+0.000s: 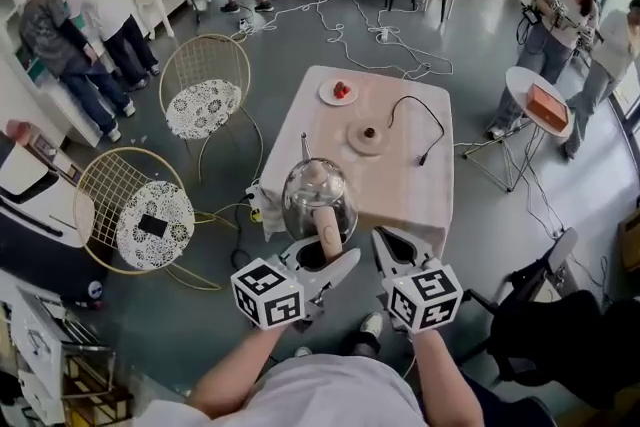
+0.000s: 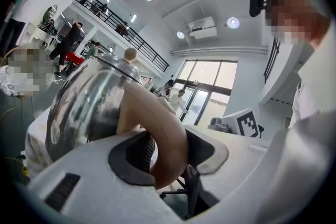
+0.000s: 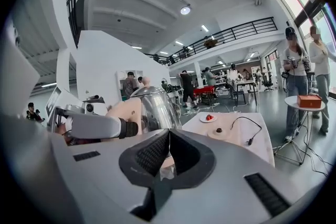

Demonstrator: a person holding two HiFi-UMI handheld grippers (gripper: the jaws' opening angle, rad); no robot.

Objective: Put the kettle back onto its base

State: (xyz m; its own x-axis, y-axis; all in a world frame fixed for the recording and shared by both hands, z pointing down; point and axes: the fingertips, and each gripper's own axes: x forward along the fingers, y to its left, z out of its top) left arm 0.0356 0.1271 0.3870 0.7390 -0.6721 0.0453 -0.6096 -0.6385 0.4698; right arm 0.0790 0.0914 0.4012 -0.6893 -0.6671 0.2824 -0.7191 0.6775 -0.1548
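A shiny steel kettle [image 1: 315, 197] with a tan wooden handle [image 1: 327, 230] hangs in the air above the near edge of the table [image 1: 400, 195]. My left gripper [image 1: 322, 260] is shut on that handle [image 2: 168, 136]; the kettle body [image 2: 86, 107] fills the left gripper view. The round tan base [image 1: 369, 136] with a dark centre lies in the middle of the table, its black cord [image 1: 425, 120] running right. My right gripper [image 1: 385, 250] hovers just right of the kettle [image 3: 152, 107], its pads pressed together on nothing. The base [image 3: 220, 132] shows beyond it.
A white plate with red fruit [image 1: 339, 92] sits at the table's far side. Two gold wire chairs [image 1: 205, 90] [image 1: 135, 210] stand to the left. A small round table with an orange box [image 1: 545, 107] is at the right, people beyond.
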